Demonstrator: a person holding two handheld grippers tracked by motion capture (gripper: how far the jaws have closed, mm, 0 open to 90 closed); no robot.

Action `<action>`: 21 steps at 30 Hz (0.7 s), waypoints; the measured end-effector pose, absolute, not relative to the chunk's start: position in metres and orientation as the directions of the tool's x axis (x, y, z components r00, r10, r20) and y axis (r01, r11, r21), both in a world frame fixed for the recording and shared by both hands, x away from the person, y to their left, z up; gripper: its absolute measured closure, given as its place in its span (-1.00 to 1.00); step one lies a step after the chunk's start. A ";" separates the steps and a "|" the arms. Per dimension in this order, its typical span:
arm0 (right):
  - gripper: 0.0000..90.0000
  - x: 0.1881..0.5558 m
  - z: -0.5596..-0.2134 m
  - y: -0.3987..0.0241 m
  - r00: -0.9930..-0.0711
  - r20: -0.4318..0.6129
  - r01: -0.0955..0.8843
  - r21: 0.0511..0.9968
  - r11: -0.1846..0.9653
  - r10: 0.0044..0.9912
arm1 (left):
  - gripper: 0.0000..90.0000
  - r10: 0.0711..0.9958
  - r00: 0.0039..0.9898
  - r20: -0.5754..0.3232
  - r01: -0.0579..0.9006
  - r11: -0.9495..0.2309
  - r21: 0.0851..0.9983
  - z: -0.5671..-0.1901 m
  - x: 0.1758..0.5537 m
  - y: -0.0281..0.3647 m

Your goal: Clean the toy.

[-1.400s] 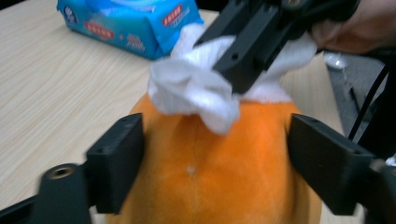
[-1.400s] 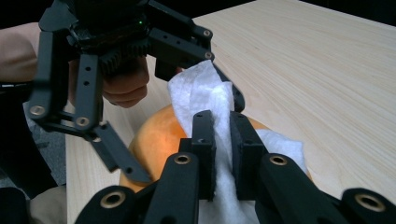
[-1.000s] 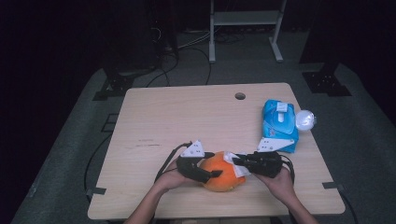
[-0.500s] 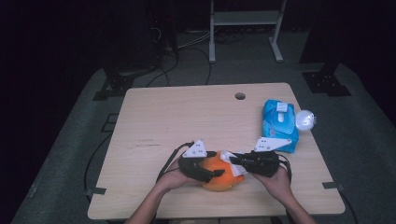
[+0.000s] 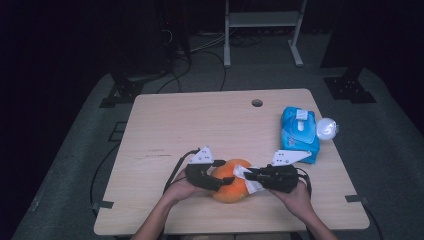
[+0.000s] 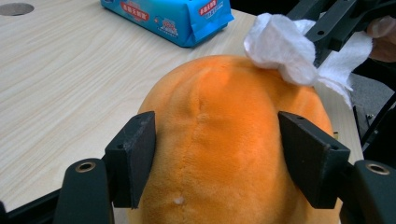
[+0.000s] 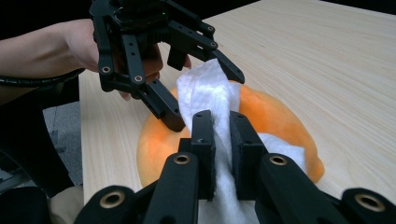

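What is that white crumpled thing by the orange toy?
Look at the near edge of the wooden table, where two hands meet over a round orange plush toy. The right gripper pinches a white wipe against the toy's top. It is the only white, crumpled thing touching the plush.

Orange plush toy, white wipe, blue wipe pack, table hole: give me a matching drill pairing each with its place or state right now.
Things:
1. orange plush toy
2. white wipe
3. blue wipe pack
4. table hole

Places or states:
A. lies flat near the table's right edge, untouched
B. pinched in the right tongs, draped on the toy
C. near the far edge of the table
D. clasped between the pads of the left tongs

Pairs: 1-D, 2-B, 3-A, 4-C
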State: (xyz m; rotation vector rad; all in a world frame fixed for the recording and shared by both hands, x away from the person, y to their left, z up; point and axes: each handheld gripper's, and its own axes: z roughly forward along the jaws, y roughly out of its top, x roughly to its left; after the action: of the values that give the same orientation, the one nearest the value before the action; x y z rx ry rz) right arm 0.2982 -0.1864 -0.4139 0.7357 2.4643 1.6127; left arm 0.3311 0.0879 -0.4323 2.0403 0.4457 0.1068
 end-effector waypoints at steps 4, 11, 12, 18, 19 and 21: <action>0.80 0.304 -0.415 -0.186 -0.868 0.177 0.345 0.887 0.308 0.464 | -0.30 0.341 0.934 -0.107 0.256 -0.431 0.865 -0.432 0.329 0.086; 0.80 0.316 -0.419 -0.190 -0.847 0.194 0.371 0.883 0.288 0.496 | -0.29 0.318 0.943 -0.099 0.239 -0.441 0.865 -0.432 0.326 0.083; 0.80 0.316 -0.420 -0.190 -0.845 0.198 0.374 0.883 0.284 0.497 | -0.29 0.321 0.942 -0.099 0.240 -0.440 0.865 -0.433 0.327 0.083; 0.80 0.305 -0.416 -0.188 -0.858 0.183 0.356 0.886 0.298 0.480 | -0.34 0.362 0.926 -0.107 0.265 -0.421 0.868 -0.432 0.329 0.085; 0.80 0.302 -0.416 -0.187 -0.864 0.183 0.350 0.889 0.296 0.470 | -0.34 0.364 0.925 -0.112 0.271 -0.420 0.866 -0.432 0.330 0.086; 0.80 0.299 -0.415 -0.185 -0.868 0.172 0.340 0.890 0.305 0.465 | -0.34 0.363 0.925 -0.113 0.270 -0.416 0.868 -0.433 0.330 0.085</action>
State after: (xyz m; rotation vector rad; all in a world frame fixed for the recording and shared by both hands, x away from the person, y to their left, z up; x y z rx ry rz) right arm 0.2988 -0.1846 -0.4148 0.7563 2.4408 1.6174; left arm 0.3295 0.0854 -0.4328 2.0267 0.4546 0.1110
